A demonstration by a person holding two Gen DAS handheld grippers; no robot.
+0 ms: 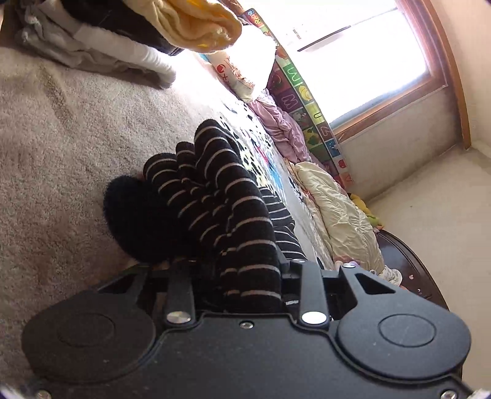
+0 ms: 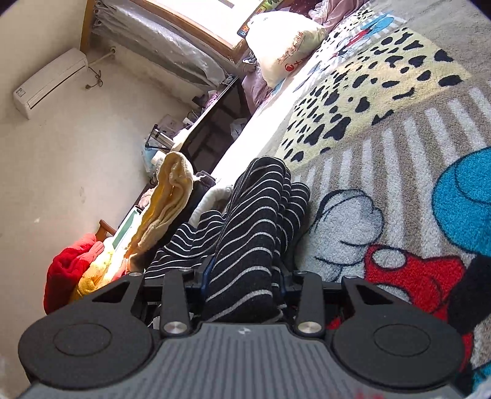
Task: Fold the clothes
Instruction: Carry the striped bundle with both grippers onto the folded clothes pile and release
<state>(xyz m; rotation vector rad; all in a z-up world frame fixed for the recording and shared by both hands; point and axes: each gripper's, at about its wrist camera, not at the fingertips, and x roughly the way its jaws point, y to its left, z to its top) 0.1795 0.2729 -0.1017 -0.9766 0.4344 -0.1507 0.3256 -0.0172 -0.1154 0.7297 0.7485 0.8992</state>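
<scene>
your left gripper [image 1: 245, 270] is clenched on a thick bunch of the black striped garment [image 1: 221, 202]; the cloth fills the gap between the jaws and hides the fingertips. from there the garment runs forward in rumpled folds and lies on the plush blanket [image 1: 61, 129] that covers the bed. a fuzzy all-black part [image 1: 135, 211] of the cloth, perhaps a cuff or trim, bulges out to the left of the folds, though the view is too warped to say which.

your right gripper [image 2: 242, 285] is likewise grasping the same striped garment [image 2: 254, 221], with the fabric pinched between the jaws and spilling back over the gripper body. ahead of it the garment rests on the blanket, just beside the cartoon glove print [image 2: 346, 221] and short of the yellow patch with black spots [image 2: 362, 101].

in the left view a pile of clothes [image 1: 101, 40] sits at the top, with a folded yellow towel [image 1: 199, 24] on it. in the right view the yellow towel [image 2: 165, 202] hangs near the garment, and a red cloth [image 2: 67, 267] lies beyond it. a white pillow [image 2: 282, 46] rests at the far end of the bed by the window.
</scene>
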